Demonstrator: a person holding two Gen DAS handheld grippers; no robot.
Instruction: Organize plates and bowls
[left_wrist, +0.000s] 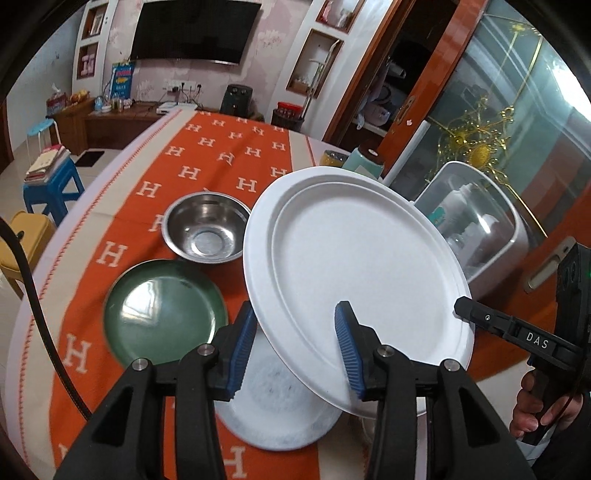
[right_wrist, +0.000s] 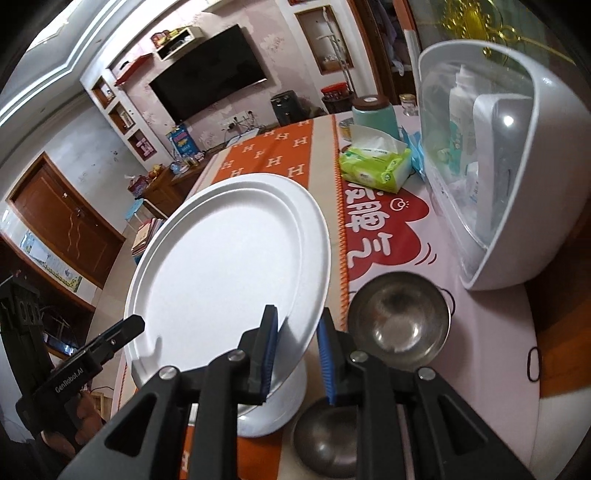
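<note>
We hold the large white plate tilted up off the orange cloth, one gripper on each side of its near rim. Our left gripper stands fairly wide: one pad lies on the plate's face, the other beneath its rim. Our right gripper is narrow, the rim between its pads; we cannot tell whether they pinch it. Beyond the plate sit a steel bowl and a green plate; under it lies a smaller white plate.
</note>
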